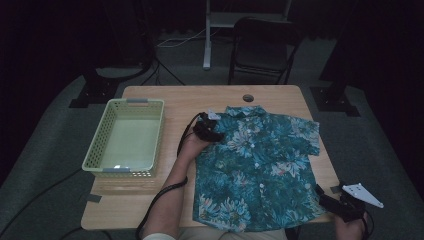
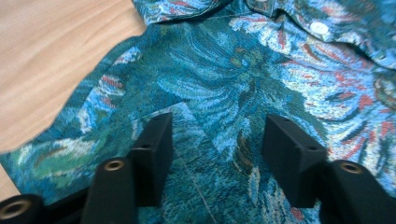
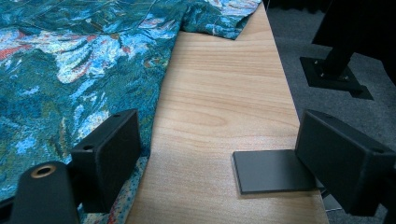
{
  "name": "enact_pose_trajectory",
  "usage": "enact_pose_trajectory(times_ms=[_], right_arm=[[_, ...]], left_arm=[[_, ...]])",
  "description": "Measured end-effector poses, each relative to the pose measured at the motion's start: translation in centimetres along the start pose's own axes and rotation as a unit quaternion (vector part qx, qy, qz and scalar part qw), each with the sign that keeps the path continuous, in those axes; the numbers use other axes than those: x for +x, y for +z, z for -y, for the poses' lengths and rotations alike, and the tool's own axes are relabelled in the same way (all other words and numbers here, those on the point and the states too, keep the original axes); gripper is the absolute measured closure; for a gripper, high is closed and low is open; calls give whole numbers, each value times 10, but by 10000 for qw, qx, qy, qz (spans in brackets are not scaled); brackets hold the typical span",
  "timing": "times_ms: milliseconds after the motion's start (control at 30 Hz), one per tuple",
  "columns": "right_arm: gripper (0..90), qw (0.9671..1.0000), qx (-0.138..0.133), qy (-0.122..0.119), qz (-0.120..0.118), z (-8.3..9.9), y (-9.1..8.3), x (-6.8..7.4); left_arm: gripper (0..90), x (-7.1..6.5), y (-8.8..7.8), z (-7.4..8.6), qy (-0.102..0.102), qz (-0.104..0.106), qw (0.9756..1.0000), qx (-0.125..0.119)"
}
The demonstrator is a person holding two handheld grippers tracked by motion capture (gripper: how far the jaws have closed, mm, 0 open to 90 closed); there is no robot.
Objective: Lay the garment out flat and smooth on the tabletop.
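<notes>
Handling: my teal floral short-sleeved cotton shirt [image 1: 257,165] looks soft, light, floppy.
Hold: pinch sleeve or hem edges.
Left claw [image 2: 217,140]: wide, over cloth.
Right claw [image 3: 219,158]: wide, empty, at wooden surface [image 3: 215,102] edge.

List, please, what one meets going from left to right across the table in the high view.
Green basket → left gripper at the shirt's left shoulder → floral shirt → right gripper at the table's right front corner.

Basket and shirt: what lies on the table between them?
In the high view, between the basket and the shirt lie bare table and the person's left forearm.
</notes>
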State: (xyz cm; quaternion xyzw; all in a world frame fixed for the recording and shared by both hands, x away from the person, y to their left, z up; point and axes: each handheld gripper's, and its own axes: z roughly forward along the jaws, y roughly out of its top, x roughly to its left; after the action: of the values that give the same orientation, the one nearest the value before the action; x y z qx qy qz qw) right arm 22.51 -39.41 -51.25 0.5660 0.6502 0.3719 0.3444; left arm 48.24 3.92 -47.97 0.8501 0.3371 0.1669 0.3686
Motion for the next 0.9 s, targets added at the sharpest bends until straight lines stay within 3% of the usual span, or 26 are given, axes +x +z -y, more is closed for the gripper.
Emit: enact_pose_trajectory(times_ms=[167, 300, 467, 733, 900], right_arm=[[134, 10000, 1, 2, 2, 0, 0, 0], [134, 10000, 1, -3, 2, 0, 0, 0], [134, 10000, -2, -7, 5, 0, 0, 0], [134, 10000, 0, -1, 2, 0, 0, 0], [134, 10000, 3, 4, 1, 0, 0, 0]], left_arm=[[588, 4, -2, 3, -122, -67, 9998, -106], [747, 8, -3, 7, -240, -198, 9992, -231], [885, 11, -9, 8, -290, -305, 9981, -442], [895, 15, -33, 3, -337, -442, 9965, -623], [892, 21, -48, 6, -393, -811, 9947, -485]])
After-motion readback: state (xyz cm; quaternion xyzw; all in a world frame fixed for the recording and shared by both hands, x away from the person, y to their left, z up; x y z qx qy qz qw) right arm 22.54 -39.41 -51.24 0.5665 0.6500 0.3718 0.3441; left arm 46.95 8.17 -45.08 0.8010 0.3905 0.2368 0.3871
